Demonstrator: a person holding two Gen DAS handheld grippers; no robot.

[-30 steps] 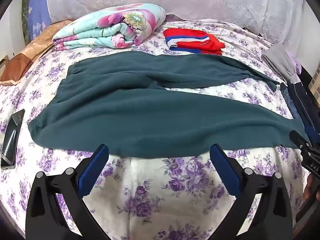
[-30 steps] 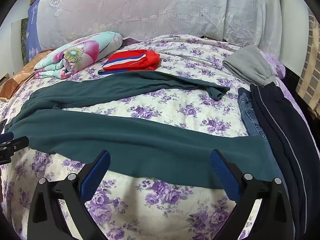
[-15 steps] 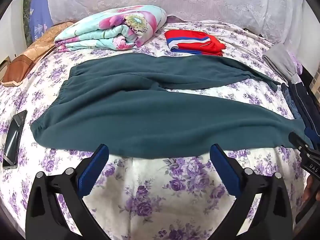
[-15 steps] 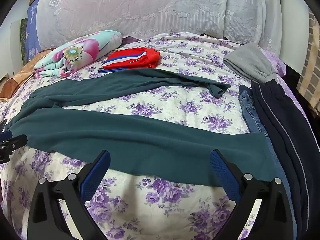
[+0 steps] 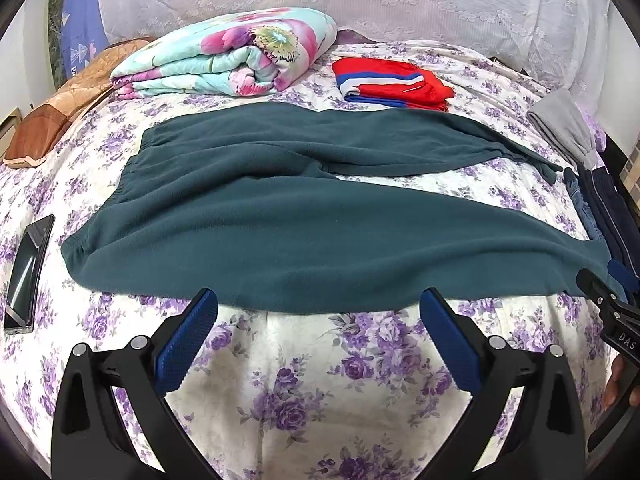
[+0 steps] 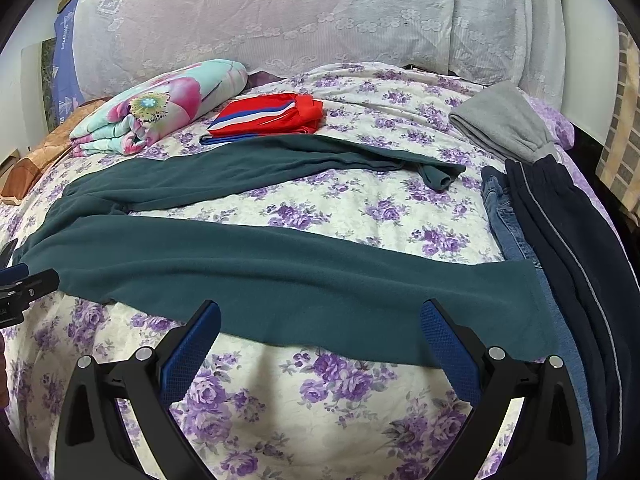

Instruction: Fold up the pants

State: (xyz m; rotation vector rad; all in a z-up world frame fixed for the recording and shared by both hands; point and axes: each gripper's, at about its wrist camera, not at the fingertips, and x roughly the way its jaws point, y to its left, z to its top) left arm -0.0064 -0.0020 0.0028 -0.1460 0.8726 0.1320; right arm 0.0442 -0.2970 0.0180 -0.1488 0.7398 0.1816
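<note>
A pair of dark teal fleece pants (image 5: 304, 216) lies spread flat across the bed (image 5: 320, 384), on its purple-flowered sheet, waistband toward the left and the two legs running off to the right. The legs are parted: the far one angles away toward the back of the bed, its cuff (image 6: 440, 176) crumpled near the right side, while the near one stretches straight along the front edge.

The left gripper (image 5: 318, 316) hangs just short of the near hem of the pants, around the hip end, its blue-padded fingers spread wide with nothing between them. The fabric edge sits just beyond the fingertips, not touching them.

The right gripper (image 6: 320, 328) is over by the near leg's lower stretch, its jaws likewise wide apart and holding nothing; the hem of that leg runs right across the gap between its tips, and from here I cannot tell whether the tips touch the cloth.

Beyond the pants sit a rolled floral quilt (image 5: 228, 56) and a folded red, white and blue garment (image 5: 392, 84). A grey folded piece (image 6: 500, 120), jeans (image 6: 516, 240) and navy track pants (image 6: 580, 248) line the right side. A phone (image 5: 28, 272) lies on the sheet off the waistband end.
</note>
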